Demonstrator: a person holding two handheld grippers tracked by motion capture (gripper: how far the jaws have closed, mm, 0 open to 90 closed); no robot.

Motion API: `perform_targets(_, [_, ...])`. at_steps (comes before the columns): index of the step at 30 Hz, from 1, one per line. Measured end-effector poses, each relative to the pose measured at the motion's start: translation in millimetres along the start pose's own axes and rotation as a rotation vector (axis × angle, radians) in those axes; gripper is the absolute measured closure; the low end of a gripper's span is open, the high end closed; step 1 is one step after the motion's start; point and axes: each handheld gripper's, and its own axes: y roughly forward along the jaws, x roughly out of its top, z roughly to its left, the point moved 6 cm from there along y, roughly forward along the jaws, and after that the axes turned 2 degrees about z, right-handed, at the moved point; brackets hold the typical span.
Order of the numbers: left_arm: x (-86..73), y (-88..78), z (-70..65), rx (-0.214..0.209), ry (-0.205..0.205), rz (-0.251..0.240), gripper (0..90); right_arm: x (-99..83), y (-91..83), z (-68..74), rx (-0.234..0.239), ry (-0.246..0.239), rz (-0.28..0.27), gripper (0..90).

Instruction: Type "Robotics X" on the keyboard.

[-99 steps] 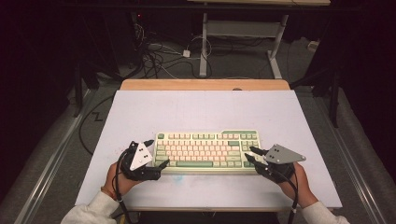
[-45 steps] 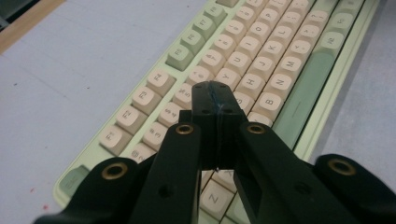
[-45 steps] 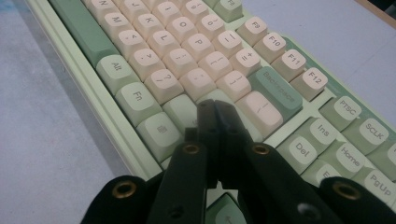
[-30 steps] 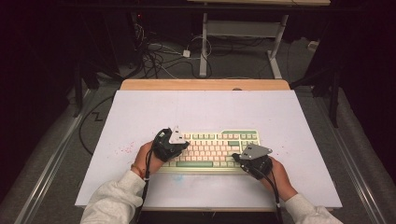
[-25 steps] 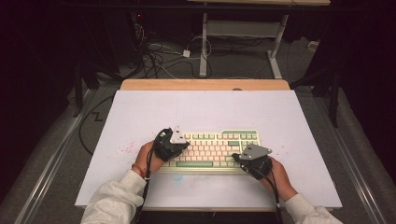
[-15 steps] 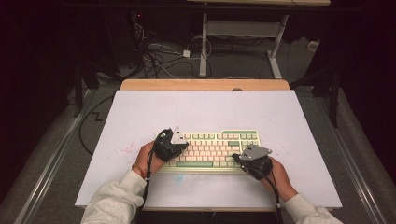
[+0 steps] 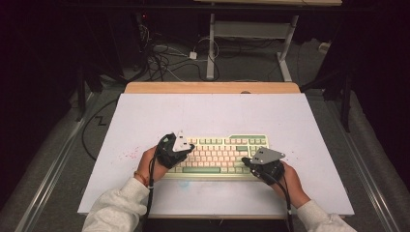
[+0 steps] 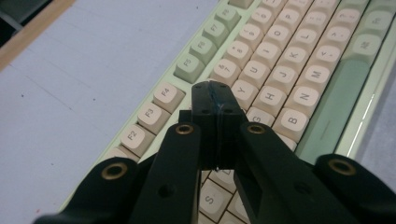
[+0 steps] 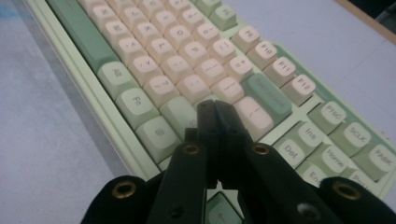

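Key legends on the keyboard (image 8: 280, 74) read between closed left tool (image 8: 215, 91), closed right tool (image 9: 215, 108).

High view looks down; gripper views closely share the keyboard (image 7: 220, 155).

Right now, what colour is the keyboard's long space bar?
Sage green space bar, clearest in the left gripper view.
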Motion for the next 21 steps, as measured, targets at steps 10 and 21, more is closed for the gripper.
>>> perform_targets(10, [-0.2,-13.2,-2.3,0.011,0.013,-0.054,87.5,3.2,-12.7,-2.3,-0.005,-0.001,-0.035,90.0])
perform_targets(21, [-16.6,-24.2,0.6,0.046,0.020,-0.073,87.4,4.7,-20.8,-4.4,-0.014,0.008,-0.054,90.0])
